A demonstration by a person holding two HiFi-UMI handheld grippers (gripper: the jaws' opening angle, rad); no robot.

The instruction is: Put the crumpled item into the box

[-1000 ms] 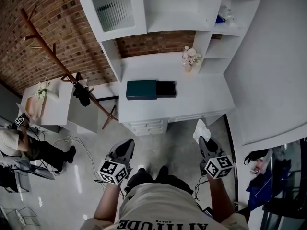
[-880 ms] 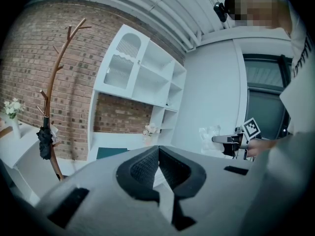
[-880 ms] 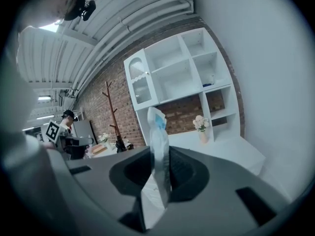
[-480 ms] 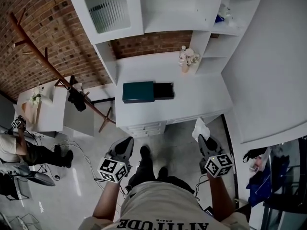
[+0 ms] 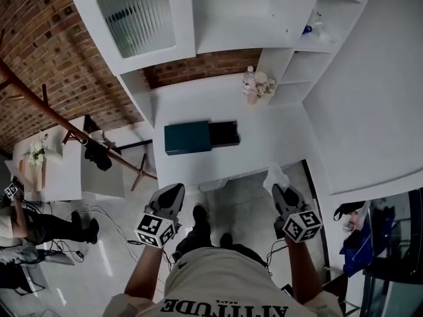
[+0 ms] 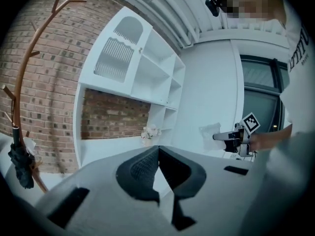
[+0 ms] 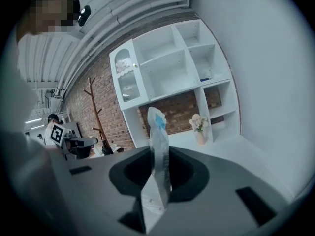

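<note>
Right claw: the right gripper [image 5: 280,191] had its jaws drawn to a narrow gap and clamped on a white crumpled wrapper [image 7: 157,132] with a blue patch near its top.
Left claw: the left gripper [image 6: 158,150] had its jaws closed tip to tip, with nothing between them.
Item position: the white crumpled wrapper stood upright between the right pads, its upper part projecting past the tips, in the air short of the desk edge.
Item handling (judged): light, soft and springy. It crushes readily and may cling to a pad on release.
Hold point (judged): the bunched lower-middle section, as taken, since loose edges would tear or slip.
Destination: the dark teal rectangular box [image 5: 188,138], its black tray [image 5: 224,132] slid out, lay on the white desk [image 5: 271,144], well apart from both claws.
</note>
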